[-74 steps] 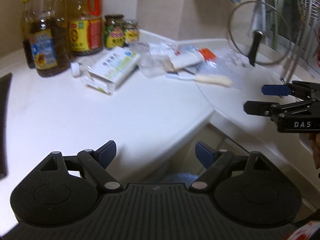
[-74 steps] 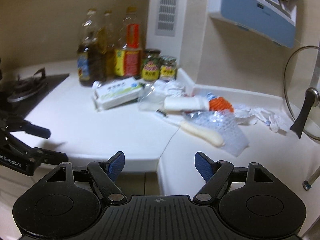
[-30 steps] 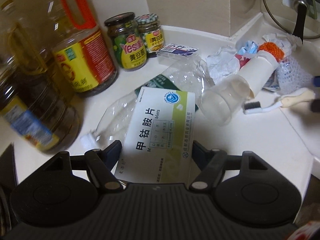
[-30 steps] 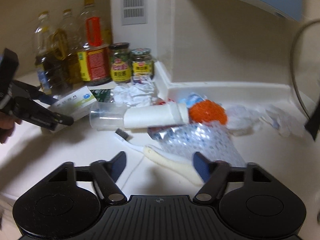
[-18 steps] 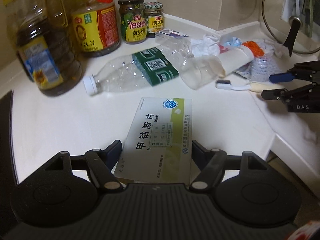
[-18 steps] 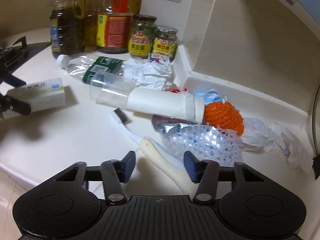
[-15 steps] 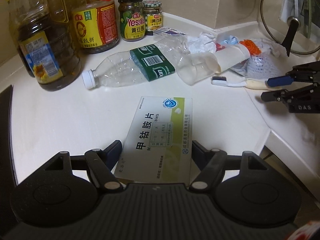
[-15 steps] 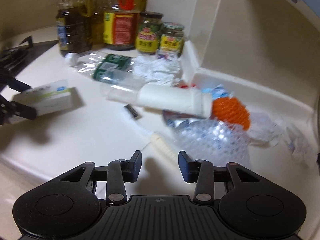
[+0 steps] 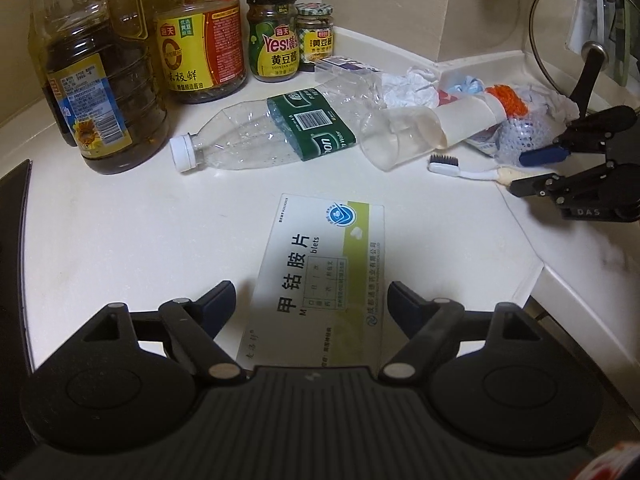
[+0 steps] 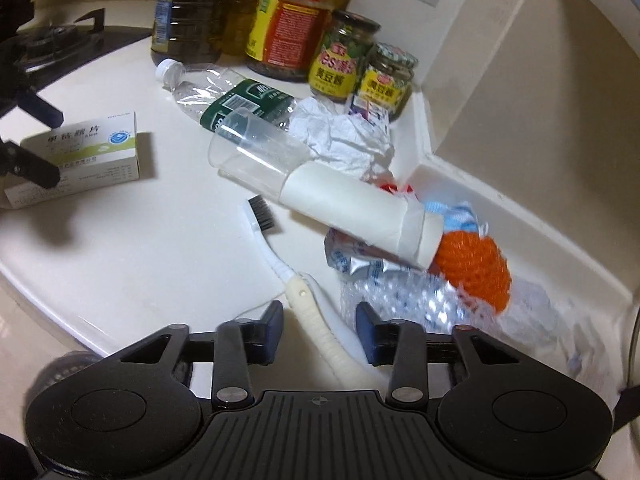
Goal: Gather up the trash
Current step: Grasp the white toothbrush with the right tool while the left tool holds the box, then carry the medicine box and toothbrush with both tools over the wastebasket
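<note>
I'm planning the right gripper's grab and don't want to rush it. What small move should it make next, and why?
Probably close the right gripper on the toothbrush. Its cream handle already lies between the open fingers, which stand apart on either side of it. The bubble wrap sits just beside the right finger, so closing straight in, without sliding sideways, should avoid catching it.

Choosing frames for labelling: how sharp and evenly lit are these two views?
Left wrist view: sharp, the white-and-green medicine box print legible, fisheye bending the counter edge. Right wrist view: dimmer, smeared at right around the orange mesh scrubber; the box throws a soft shadow.
</note>
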Action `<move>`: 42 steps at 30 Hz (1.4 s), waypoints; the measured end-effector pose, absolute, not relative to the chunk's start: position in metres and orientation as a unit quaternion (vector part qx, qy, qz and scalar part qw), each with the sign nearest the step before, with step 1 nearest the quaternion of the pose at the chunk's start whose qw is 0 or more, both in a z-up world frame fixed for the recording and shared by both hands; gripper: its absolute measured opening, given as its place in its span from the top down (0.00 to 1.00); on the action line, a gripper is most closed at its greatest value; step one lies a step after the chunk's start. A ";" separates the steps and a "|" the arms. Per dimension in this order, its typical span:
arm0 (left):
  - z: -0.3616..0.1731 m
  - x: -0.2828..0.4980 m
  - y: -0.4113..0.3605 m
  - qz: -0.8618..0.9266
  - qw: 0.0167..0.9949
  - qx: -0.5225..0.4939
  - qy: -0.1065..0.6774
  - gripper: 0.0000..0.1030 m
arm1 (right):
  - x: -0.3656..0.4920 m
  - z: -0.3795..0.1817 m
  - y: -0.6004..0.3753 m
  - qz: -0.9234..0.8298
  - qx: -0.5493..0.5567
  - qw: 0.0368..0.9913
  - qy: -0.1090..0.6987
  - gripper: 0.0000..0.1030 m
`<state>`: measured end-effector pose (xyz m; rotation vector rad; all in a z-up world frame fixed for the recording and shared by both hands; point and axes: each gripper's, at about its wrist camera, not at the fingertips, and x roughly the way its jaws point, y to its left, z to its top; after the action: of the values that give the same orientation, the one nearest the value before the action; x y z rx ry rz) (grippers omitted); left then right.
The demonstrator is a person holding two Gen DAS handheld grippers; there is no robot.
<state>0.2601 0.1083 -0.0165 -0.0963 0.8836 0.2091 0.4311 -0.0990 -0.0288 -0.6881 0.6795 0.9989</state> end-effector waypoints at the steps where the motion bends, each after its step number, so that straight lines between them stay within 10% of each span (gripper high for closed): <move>1: -0.017 0.261 0.108 0.101 0.897 -0.046 0.427 0.21 | 0.430 -0.027 -0.100 0.463 -0.306 0.765 0.327 0.71; 42: -0.015 0.229 0.076 0.058 0.902 -0.049 0.426 0.32 | 0.321 -0.002 -0.149 0.449 -0.095 0.797 0.392 0.81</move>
<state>0.2291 0.0759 -0.0148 -0.1005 0.8812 0.1203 0.3208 -0.1493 -0.0017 -0.2045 0.8420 0.9645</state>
